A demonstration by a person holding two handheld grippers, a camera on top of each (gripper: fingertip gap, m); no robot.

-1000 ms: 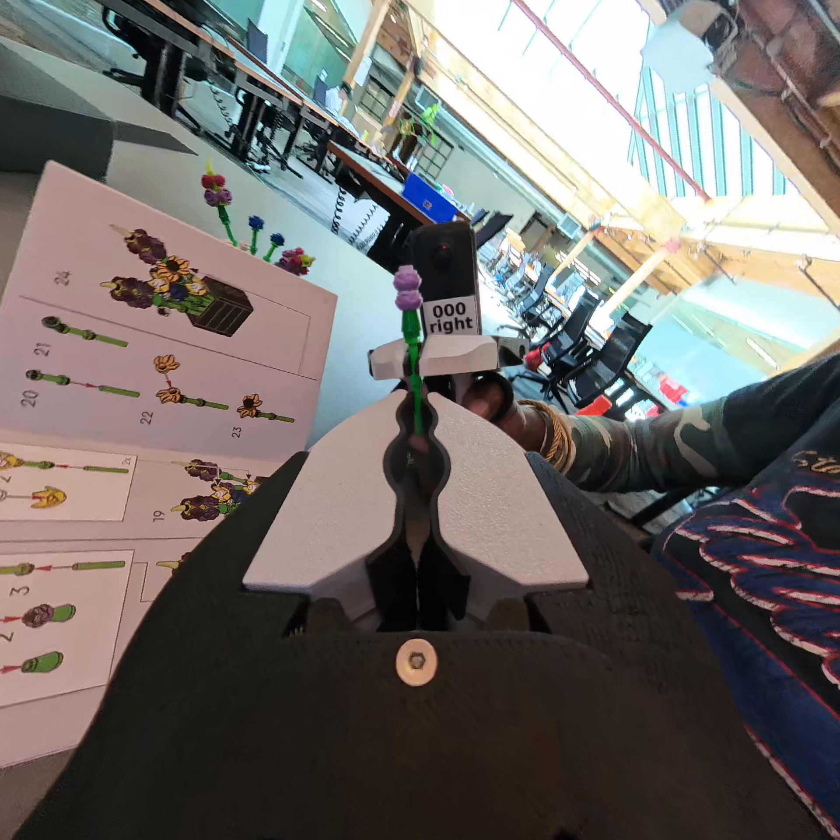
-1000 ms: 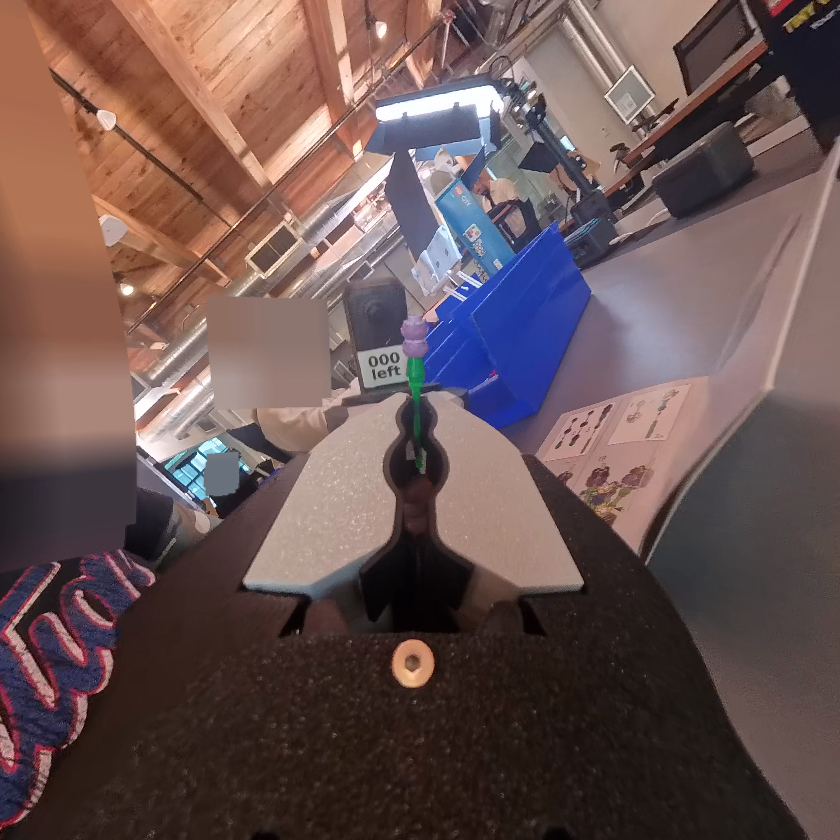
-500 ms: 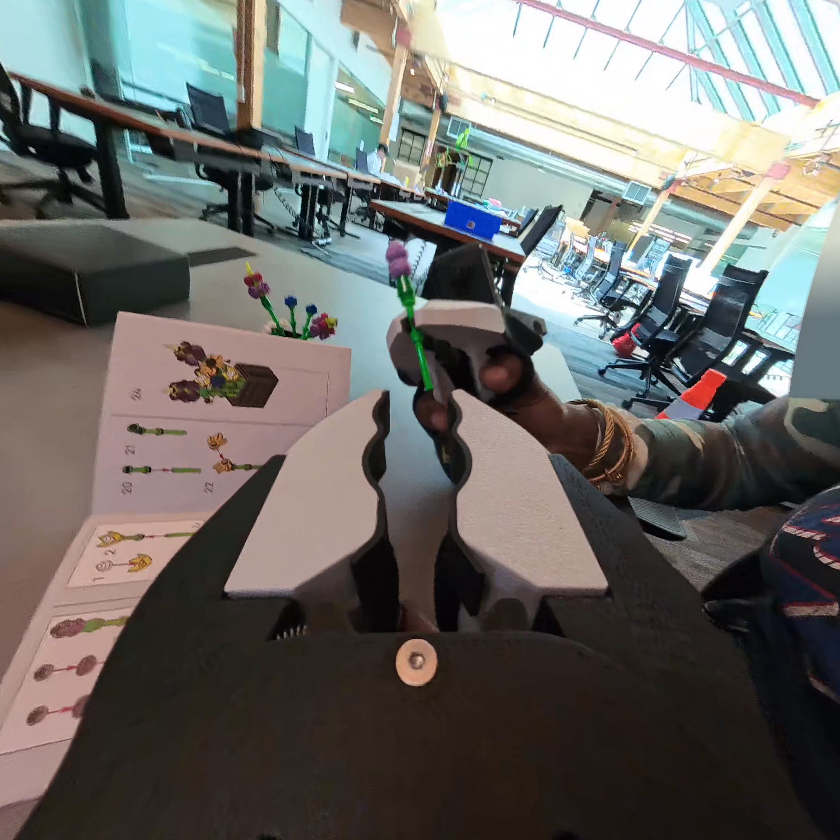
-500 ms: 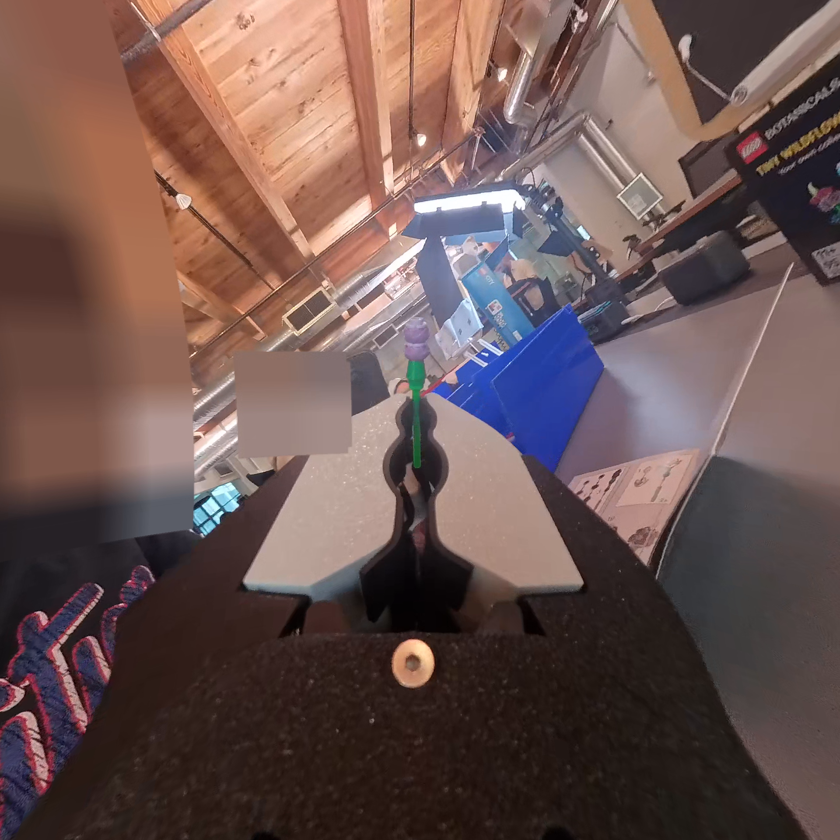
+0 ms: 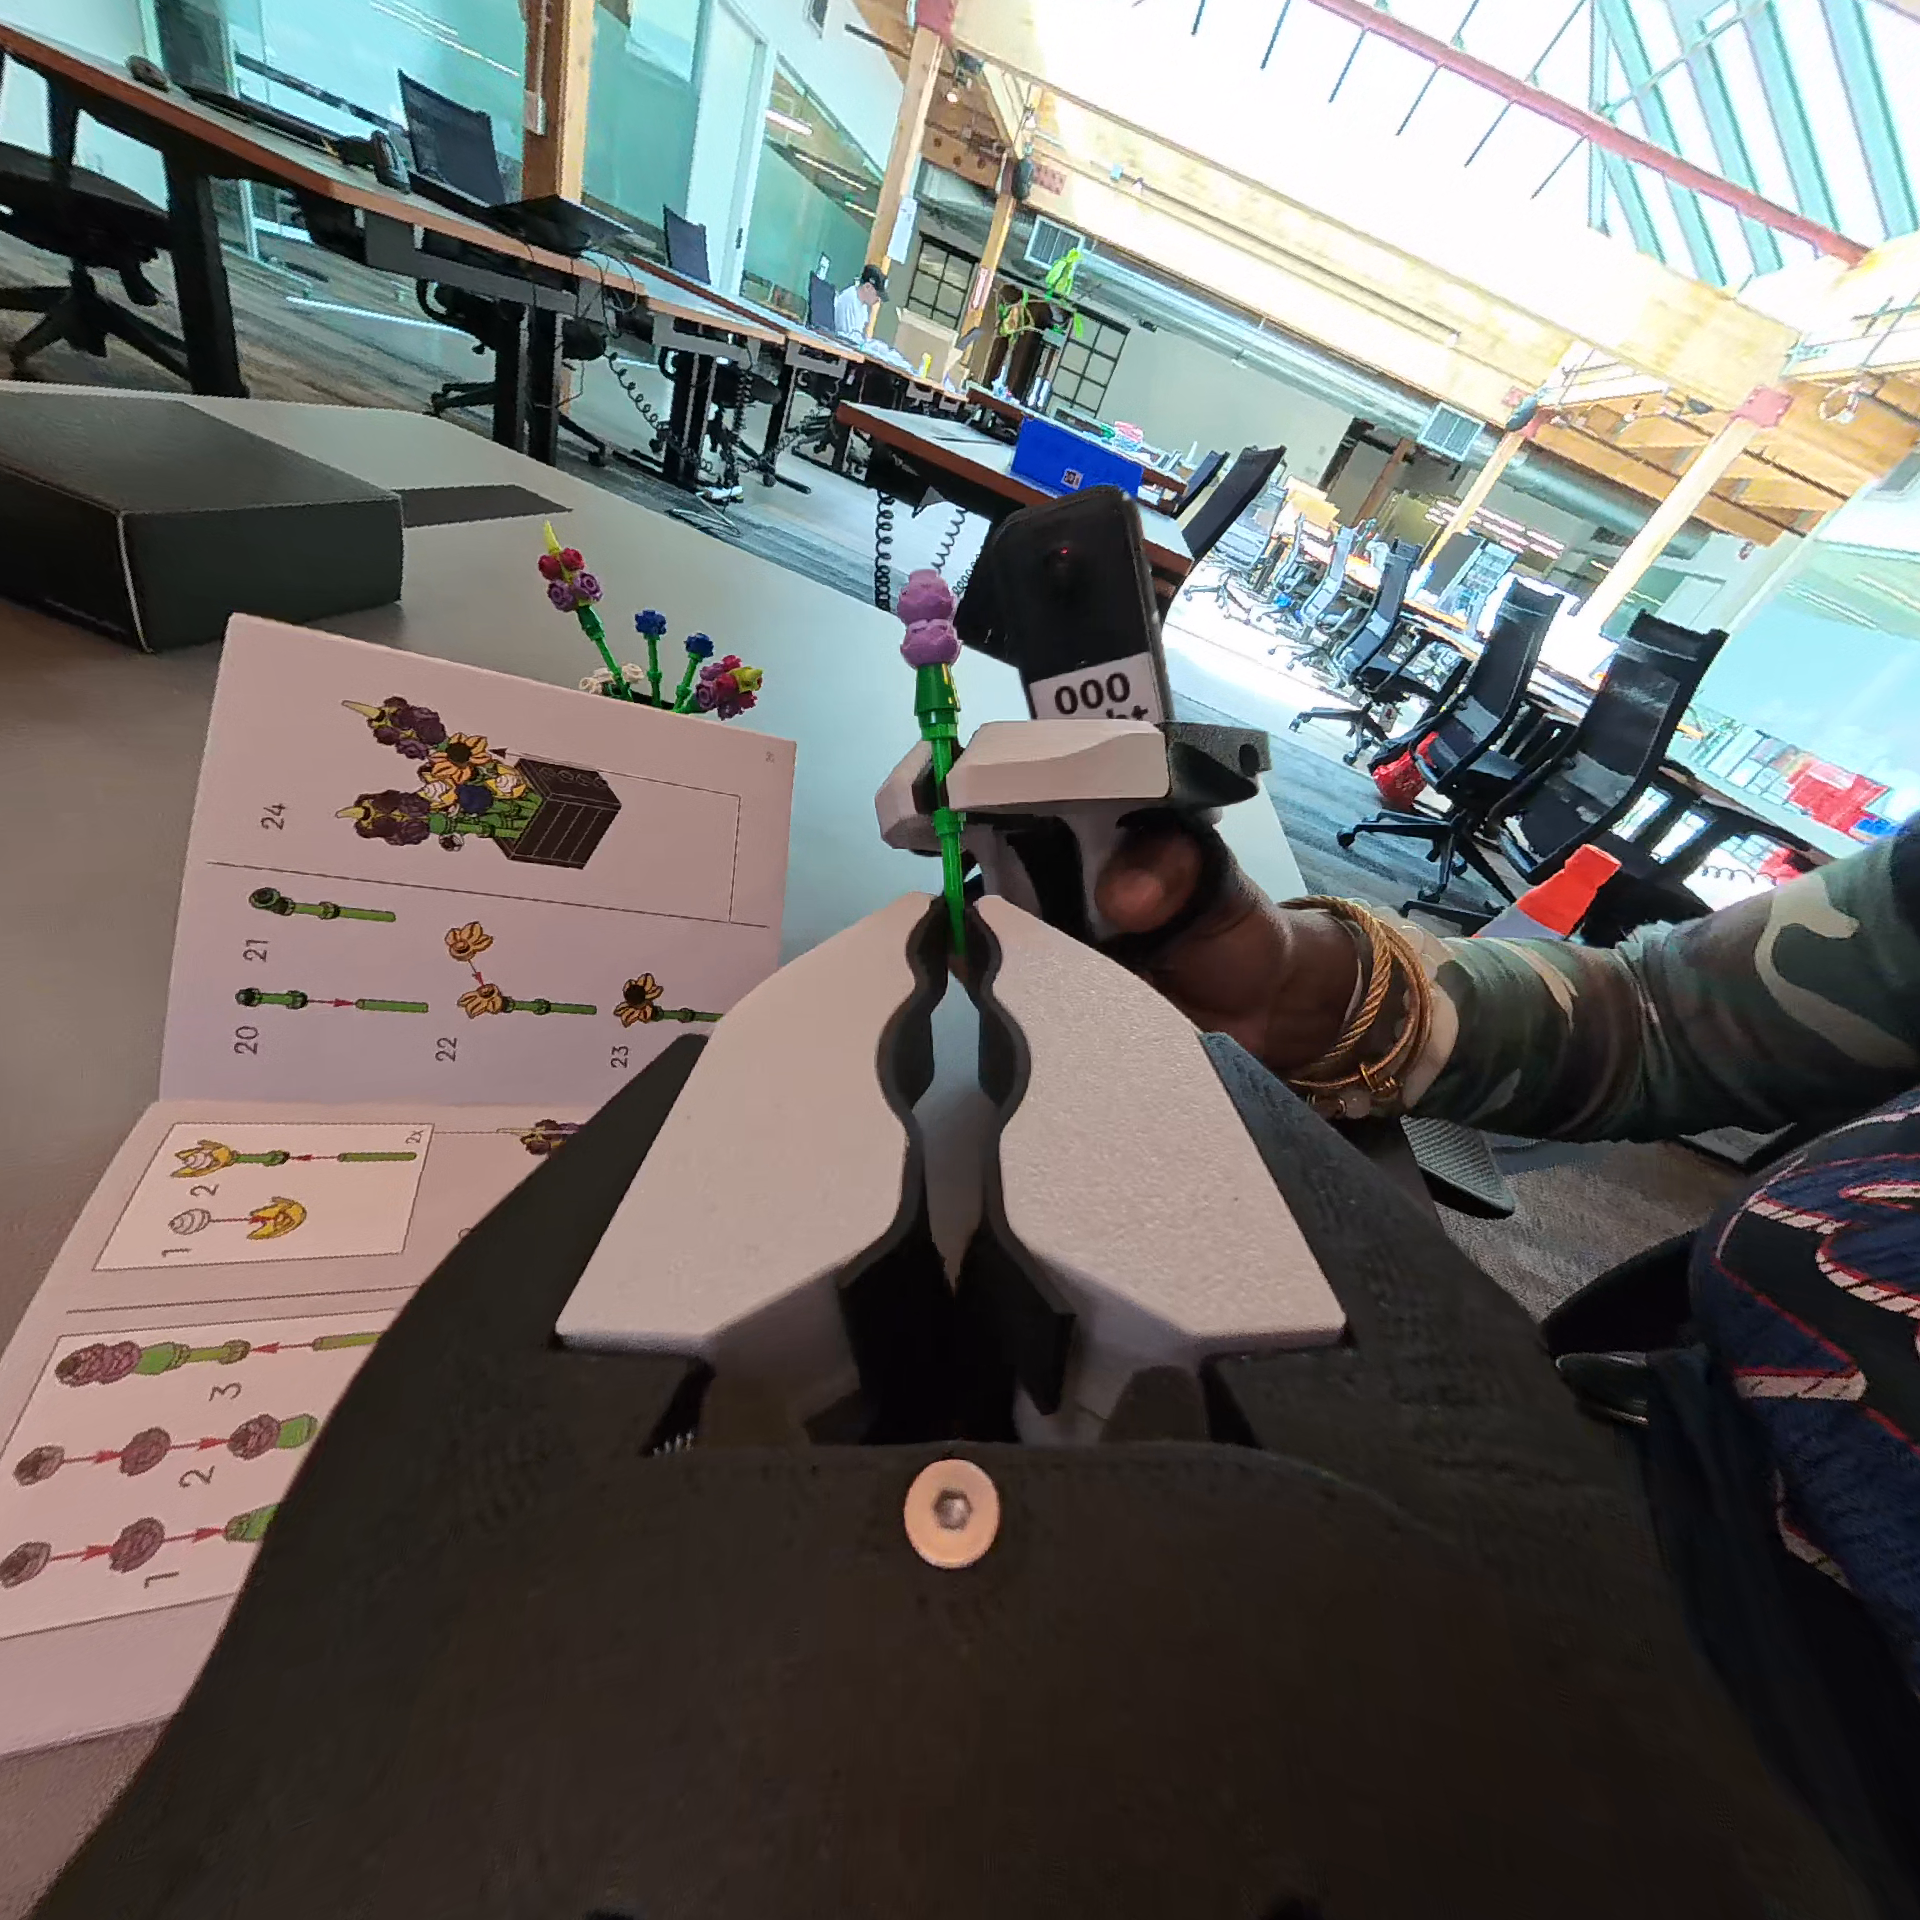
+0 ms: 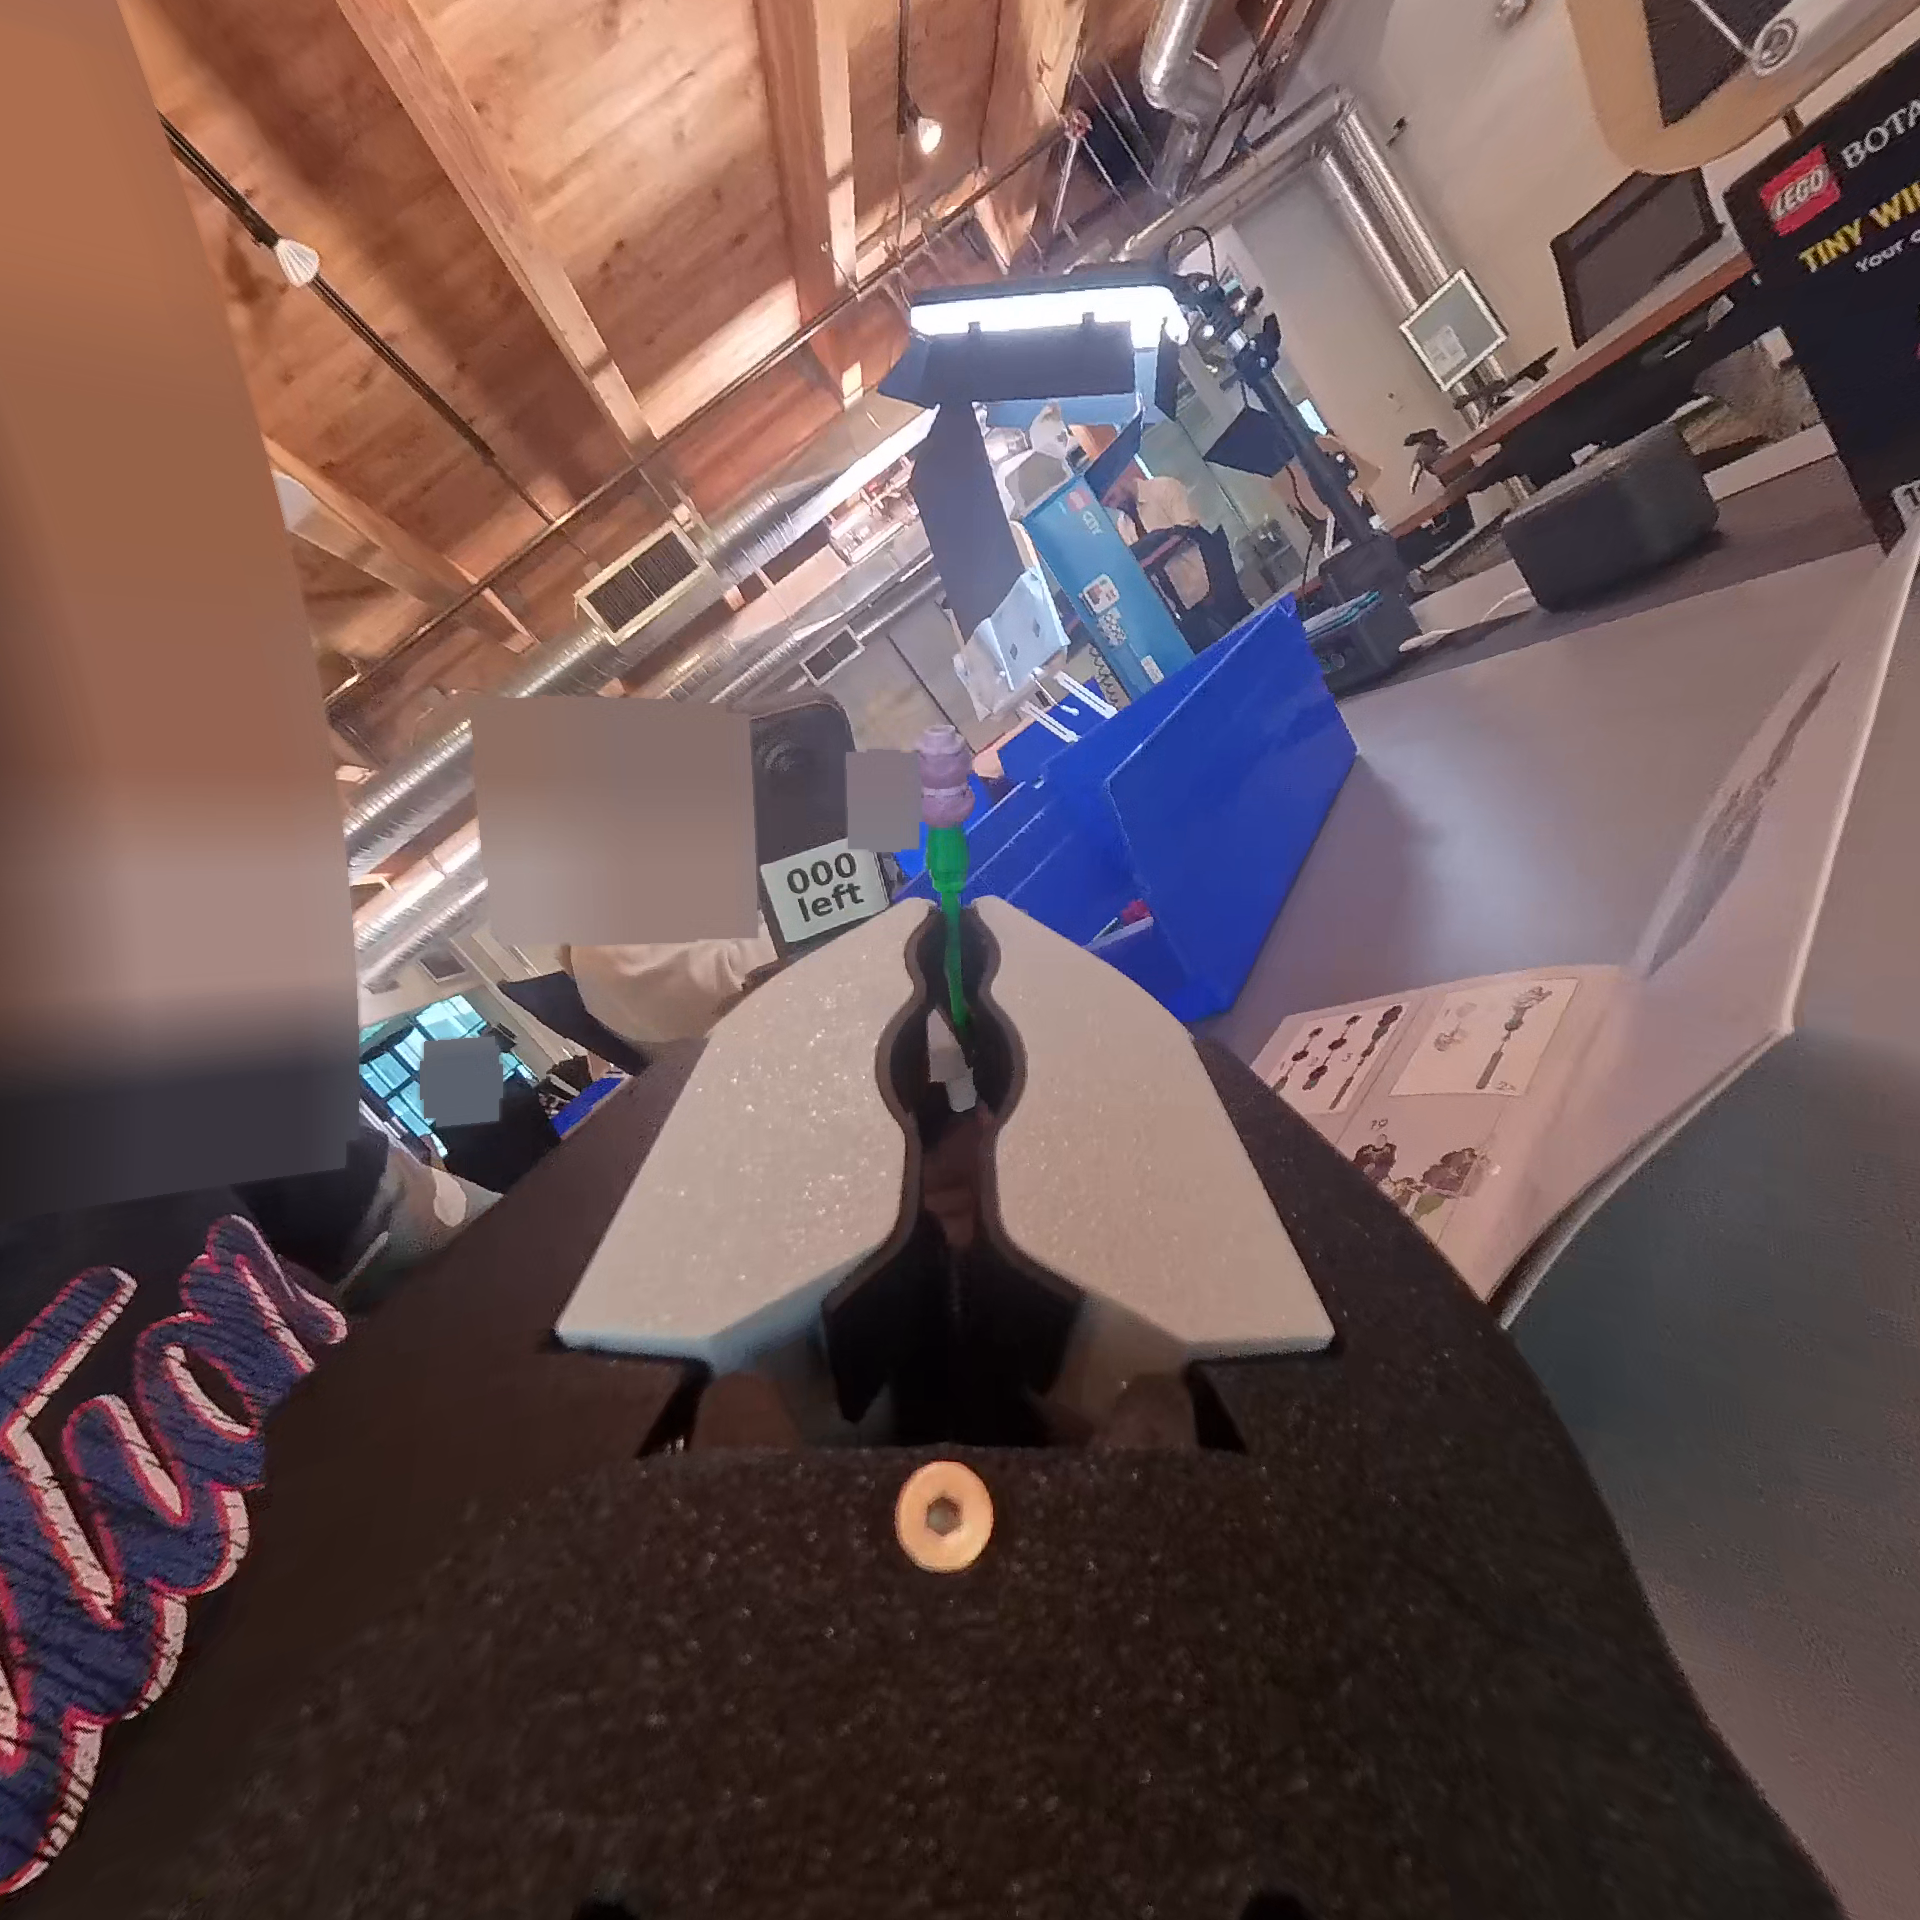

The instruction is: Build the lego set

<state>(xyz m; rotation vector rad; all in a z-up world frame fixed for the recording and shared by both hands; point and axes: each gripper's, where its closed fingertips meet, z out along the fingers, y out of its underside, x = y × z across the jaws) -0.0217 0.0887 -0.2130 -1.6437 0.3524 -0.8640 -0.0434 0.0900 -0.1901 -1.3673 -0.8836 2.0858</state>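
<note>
A lego flower stem, thin and green with two purple buds on top, stands upright in the air between both grippers. My right gripper is shut on the stem, with the buds above its fingertips. In the left wrist view the right gripper grips the stem at mid height. My left gripper is closed on the stem's lower end, just below the right gripper. In the right wrist view only the left gripper's labelled body shows behind my fingers.
An open instruction booklet lies on the grey table; it also shows in the right wrist view. A part-built flower bunch stands behind it. There is a dark box at far left, blue bins, and a black lego box. The tips of both grippers are at nearly the same place.
Half a second ago my left gripper was open and apart from the stem. It has now closed on the stem's lower end. The right gripper has kept hold throughout.
</note>
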